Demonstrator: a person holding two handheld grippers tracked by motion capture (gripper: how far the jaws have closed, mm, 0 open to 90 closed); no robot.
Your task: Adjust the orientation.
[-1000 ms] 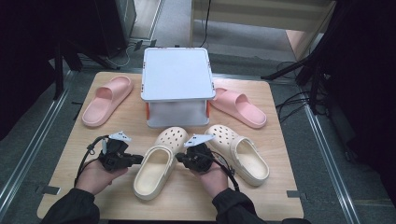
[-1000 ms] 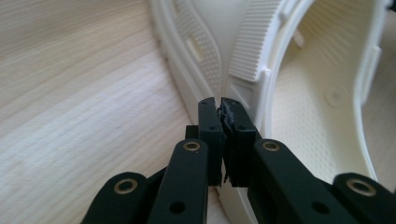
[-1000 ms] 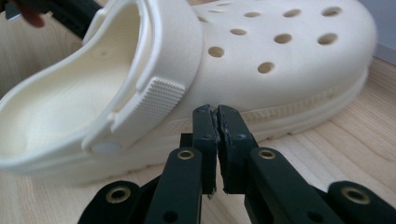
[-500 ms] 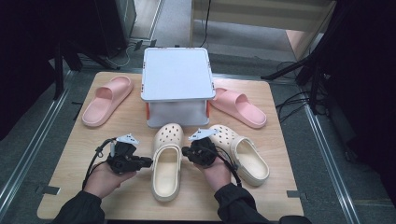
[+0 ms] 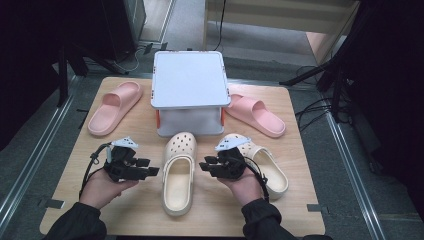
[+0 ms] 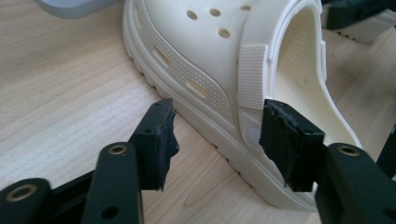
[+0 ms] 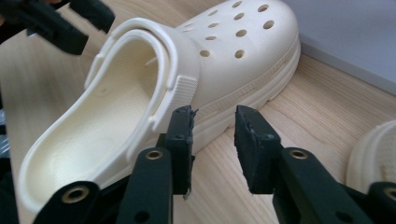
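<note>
You are holding the left tool [image 5: 152,171] just beside the left flank of the cream clog [image 5: 178,172], which is lying upright in the middle of the bench [image 5: 140,210], its toe pointing at the white lidded box [image 5: 189,85]. In the left gripper view, the left tool's jaws are standing apart with the clog's sole edge and strap rivet between them, no pad pressing on it; they have just been opening. You are holding the right tool [image 5: 204,166] just beside the clog's right flank. In the right gripper view, its jaws are parted too, having just been opening, and bare wood is showing in the gap, with the clog's side close ahead of the pads. A second cream clog [image 5: 265,165] is lying under your right hand. Two pink slides [image 5: 114,107] [image 5: 255,116] are resting either side of the box.
</note>
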